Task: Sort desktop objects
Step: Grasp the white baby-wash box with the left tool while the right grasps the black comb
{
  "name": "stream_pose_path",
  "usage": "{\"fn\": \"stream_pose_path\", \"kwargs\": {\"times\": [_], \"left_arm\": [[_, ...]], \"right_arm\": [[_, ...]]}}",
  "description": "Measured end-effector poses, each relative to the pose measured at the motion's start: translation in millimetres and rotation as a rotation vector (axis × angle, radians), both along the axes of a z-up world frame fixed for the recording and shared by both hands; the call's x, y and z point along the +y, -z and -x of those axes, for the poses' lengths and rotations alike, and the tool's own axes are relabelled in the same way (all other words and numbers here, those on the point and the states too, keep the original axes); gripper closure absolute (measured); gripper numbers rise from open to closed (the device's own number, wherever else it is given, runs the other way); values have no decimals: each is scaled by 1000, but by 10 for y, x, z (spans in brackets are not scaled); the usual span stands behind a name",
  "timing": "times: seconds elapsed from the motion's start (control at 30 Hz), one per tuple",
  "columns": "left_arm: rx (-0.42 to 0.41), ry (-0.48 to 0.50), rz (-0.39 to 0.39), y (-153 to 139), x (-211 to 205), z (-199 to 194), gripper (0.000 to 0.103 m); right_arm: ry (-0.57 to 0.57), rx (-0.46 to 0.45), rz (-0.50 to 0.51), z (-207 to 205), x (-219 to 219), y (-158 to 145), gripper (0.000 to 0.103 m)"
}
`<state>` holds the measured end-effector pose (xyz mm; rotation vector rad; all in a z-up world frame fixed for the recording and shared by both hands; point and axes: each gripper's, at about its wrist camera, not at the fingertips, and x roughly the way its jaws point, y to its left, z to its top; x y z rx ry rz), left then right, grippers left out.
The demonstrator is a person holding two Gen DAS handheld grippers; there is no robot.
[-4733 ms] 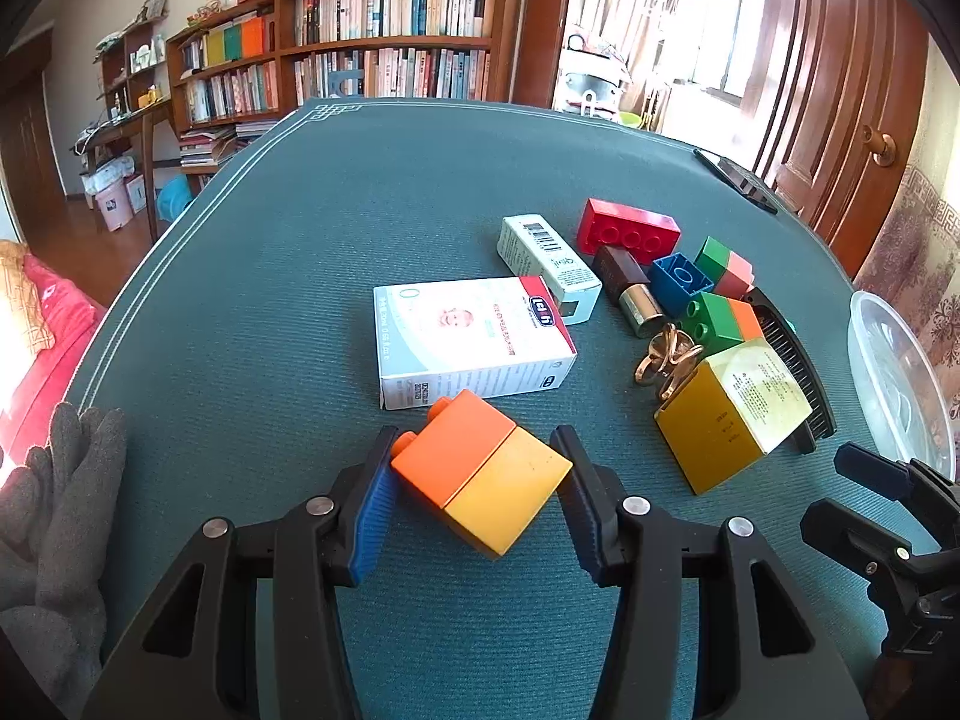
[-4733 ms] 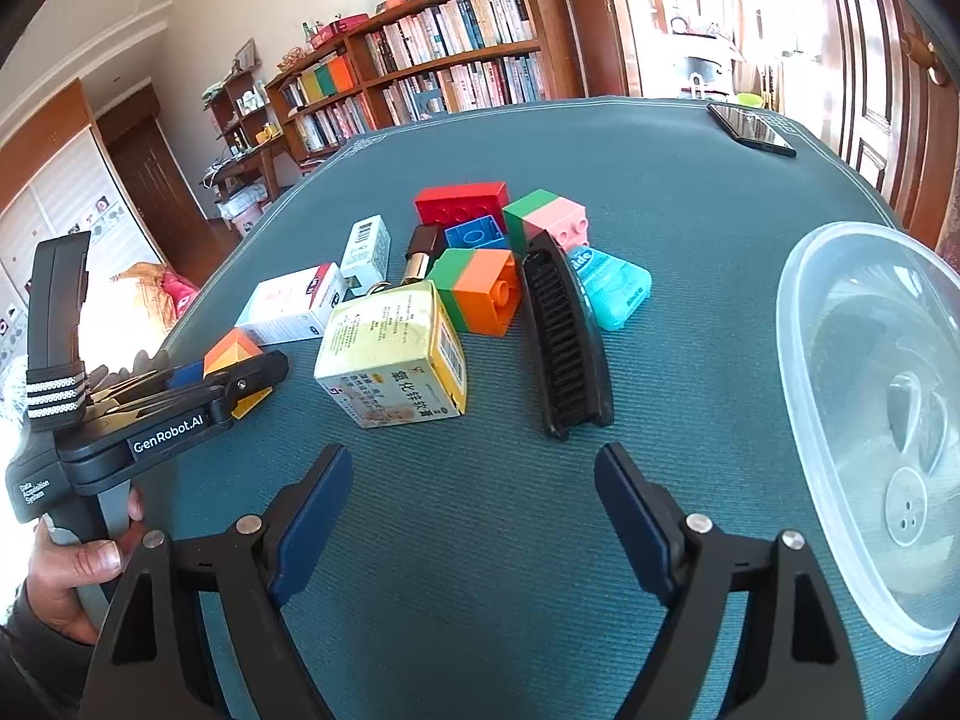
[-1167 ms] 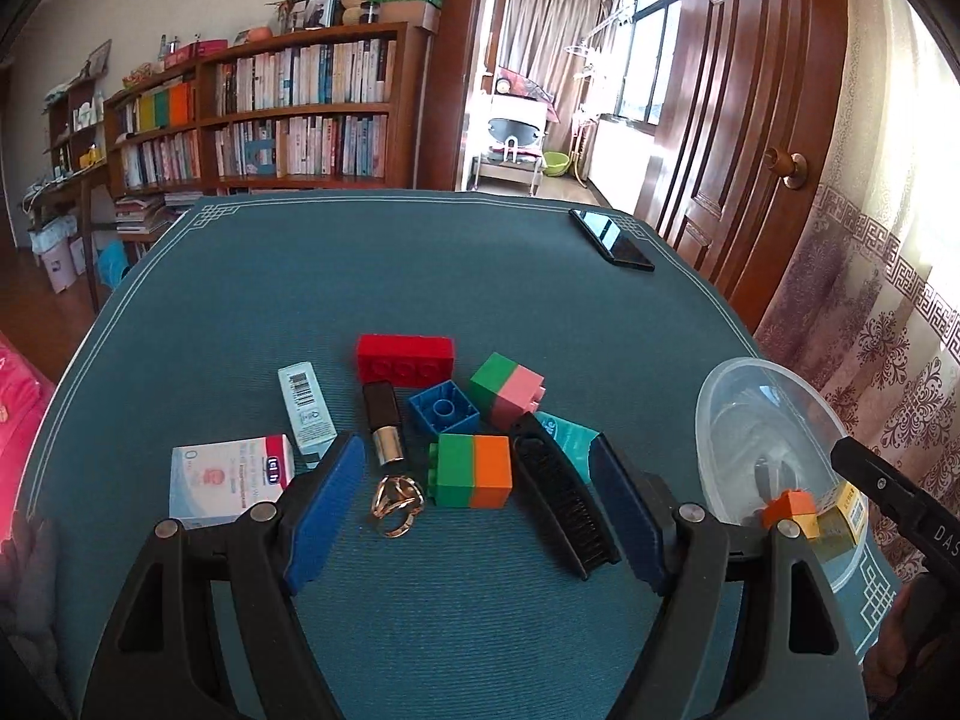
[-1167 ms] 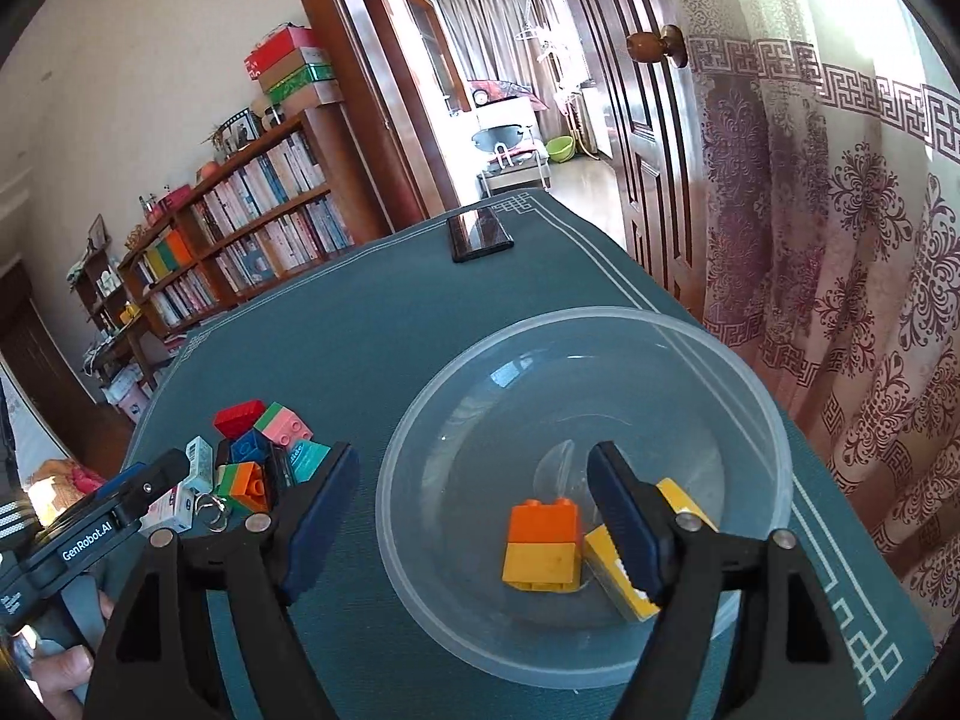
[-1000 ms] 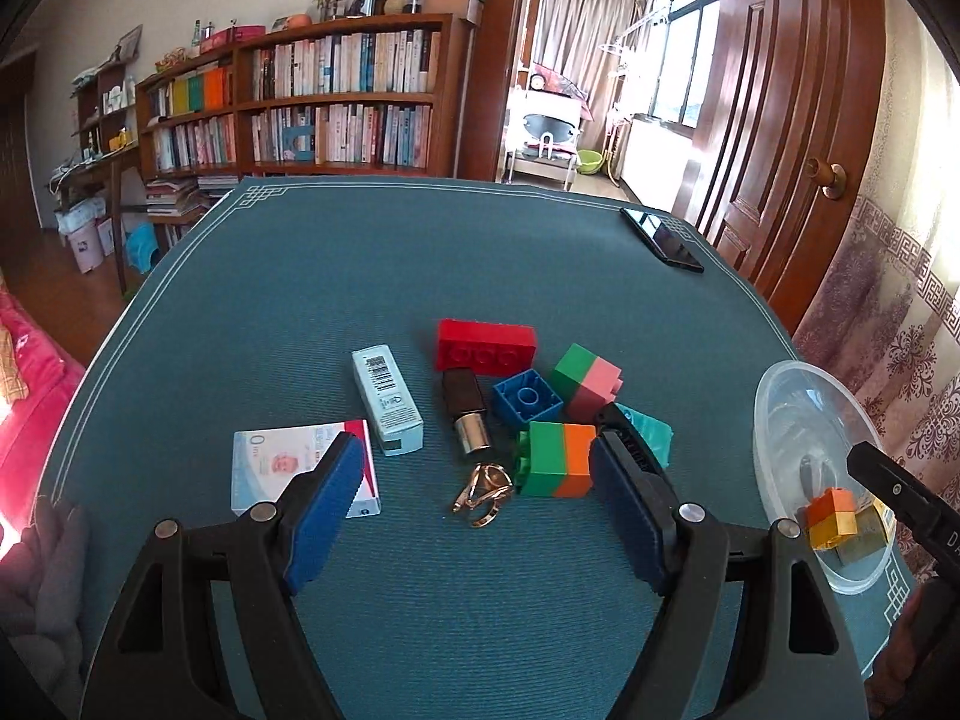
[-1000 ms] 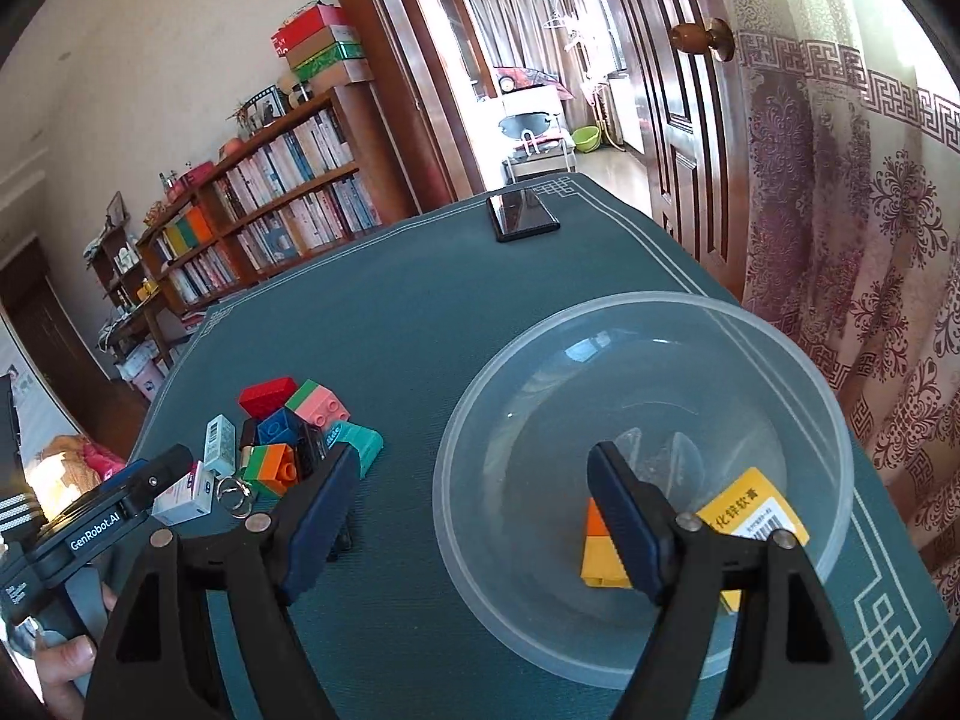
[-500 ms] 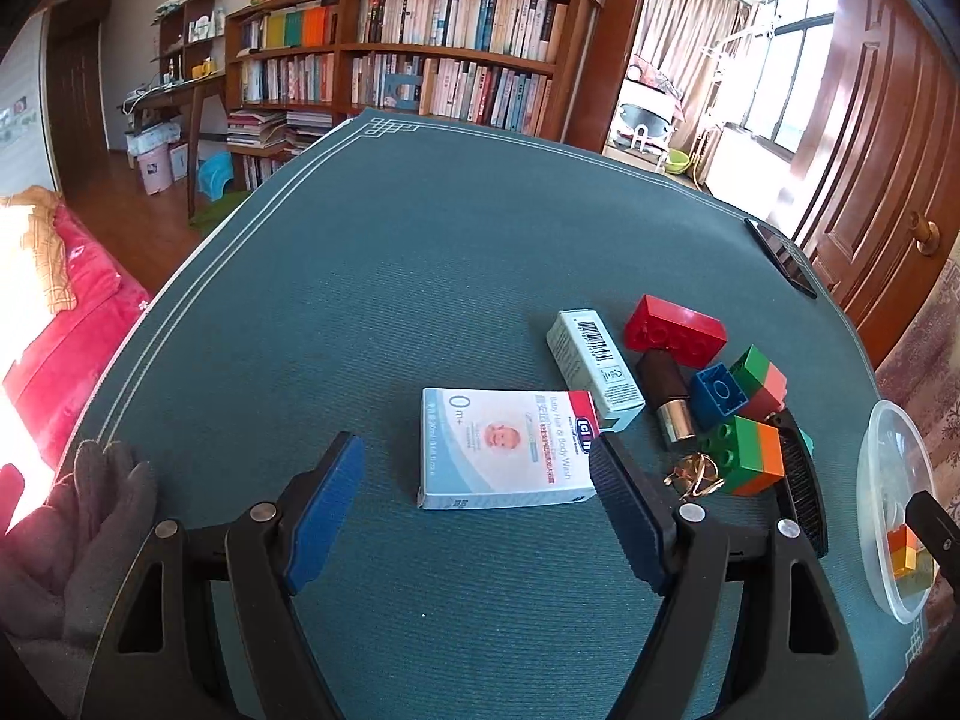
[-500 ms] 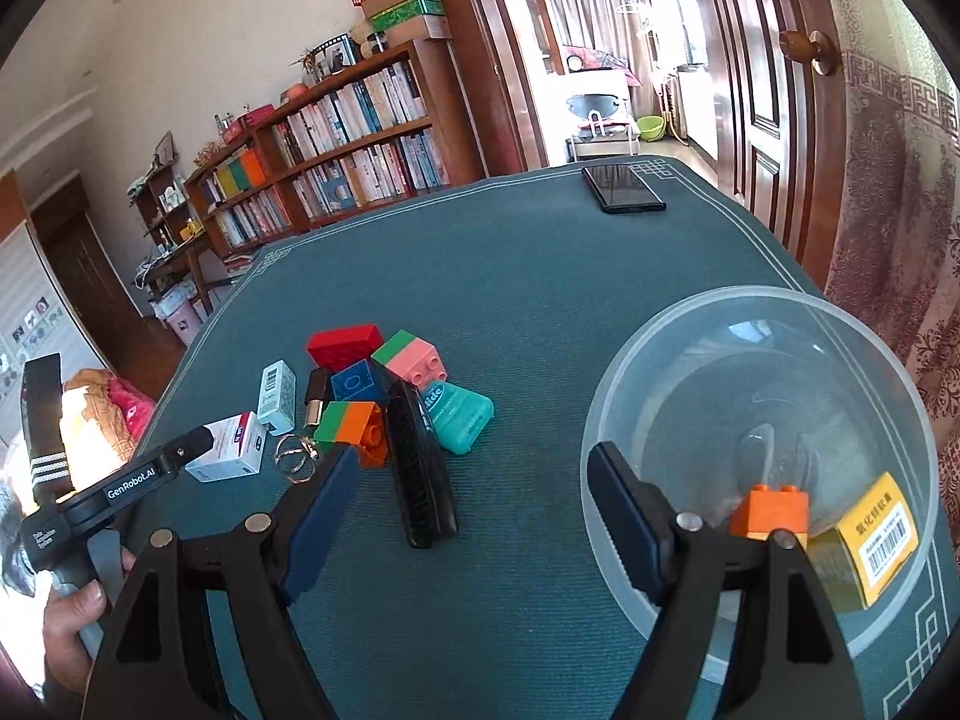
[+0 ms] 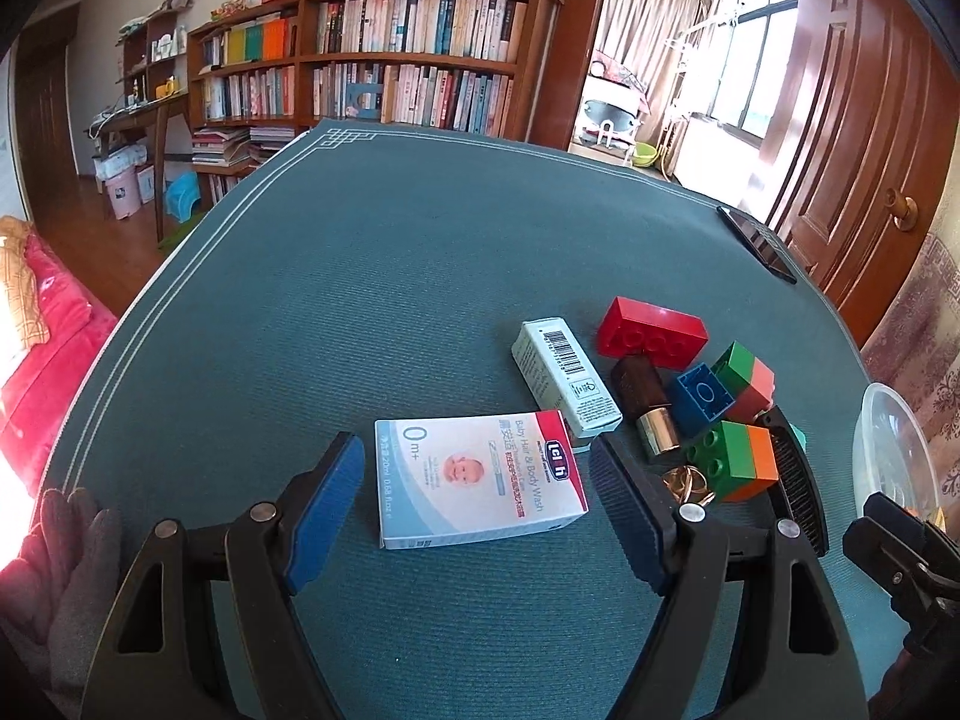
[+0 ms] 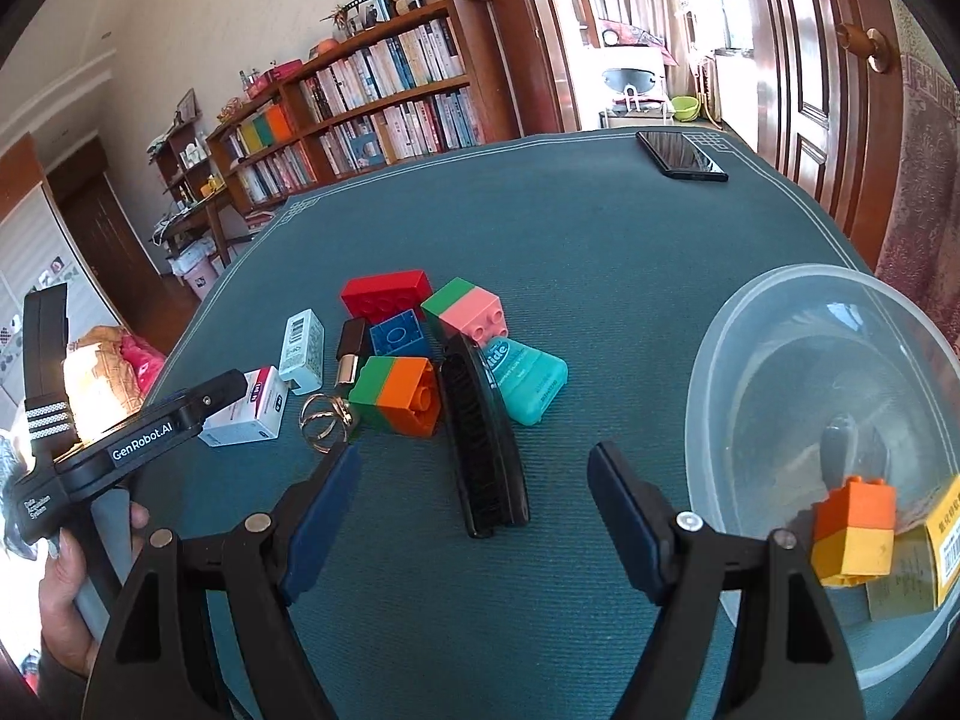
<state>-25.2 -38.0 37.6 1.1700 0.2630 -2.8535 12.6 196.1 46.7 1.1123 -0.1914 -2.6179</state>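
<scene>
Both claws stand wide apart and grip nothing. The left claw (image 9: 477, 501) hangs over the white baby-wash box (image 9: 477, 477) lying flat on the green table (image 9: 372, 276), its pads either side of the box but clear of it. The right claw (image 10: 474, 510) hovers near the black comb (image 10: 483, 444), not touching. Beside it the clear bowl (image 10: 780, 324) holds an orange-yellow brick (image 10: 855, 531) and a yellow box (image 10: 942, 546)

Cluttered table (image 9: 420, 276) (perhaps felt-topped)
</scene>
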Motion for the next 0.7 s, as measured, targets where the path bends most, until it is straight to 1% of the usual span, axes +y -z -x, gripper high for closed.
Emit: {"fn": "stream_pose_path", "kwargs": {"times": [0.13,0.2,0.3,0.43,0.6,0.7], "left_arm": [[-34,-4,23,74,8,86,23],[-35,2,1,103,-23,92,22],[-39,-3,-24,120,-73,107,19],[-48,12,-83,138,-143,111,19],[-44,24,-77,152,-115,123,19],[-57,27,-71,188,-85,149,19]], "right_arm": [[-10,-10,-12,53,-45,54,21],[-13,-19,-17,90,-63,88,21],[-21,-28,-28,136,-101,133,21],[-32,-40,-44,187,-154,192,21],[-37,-56,-52,222,-165,259,21],[-41,-61,-61,247,-171,290,21]]}}
